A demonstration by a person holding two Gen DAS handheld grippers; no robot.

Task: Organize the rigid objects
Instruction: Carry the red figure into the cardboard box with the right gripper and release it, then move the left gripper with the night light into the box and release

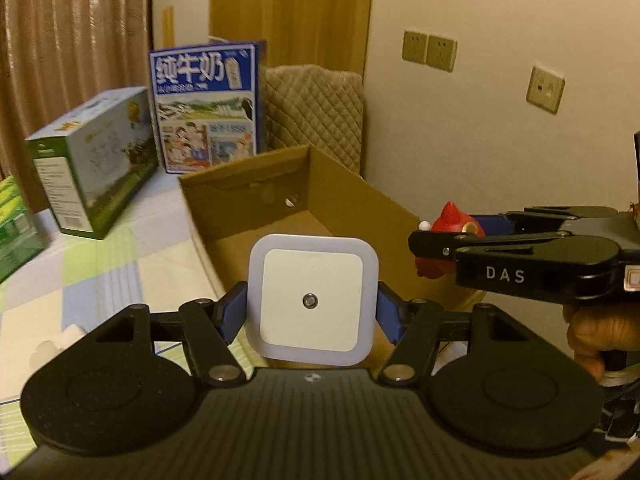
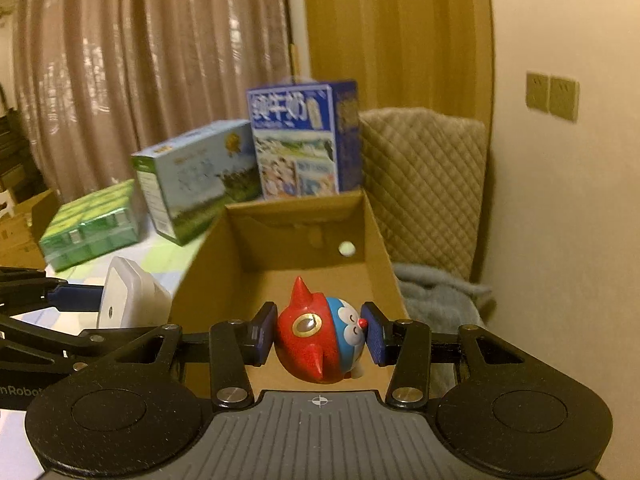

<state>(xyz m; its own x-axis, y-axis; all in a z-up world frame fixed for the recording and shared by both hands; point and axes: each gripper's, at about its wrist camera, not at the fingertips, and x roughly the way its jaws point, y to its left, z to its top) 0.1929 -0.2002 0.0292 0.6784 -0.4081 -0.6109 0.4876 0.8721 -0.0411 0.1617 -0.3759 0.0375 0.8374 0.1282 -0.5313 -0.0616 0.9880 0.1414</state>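
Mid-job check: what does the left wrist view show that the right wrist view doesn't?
Left wrist only: the person's hand on the right gripper, a third wall socket.
Right wrist only: the toy's blue face, the gray blanket.
Both: cardboard box, night light clamped in the left gripper, red toy figure, milk carton.

The green pack (image 1: 16,220) is cut off by the left wrist view's edge.

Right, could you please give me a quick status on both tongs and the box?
Left tongs shut on white square night light. Right tongs shut on red-and-blue toy figure. Open brown cardboard box ahead, nothing blocking.
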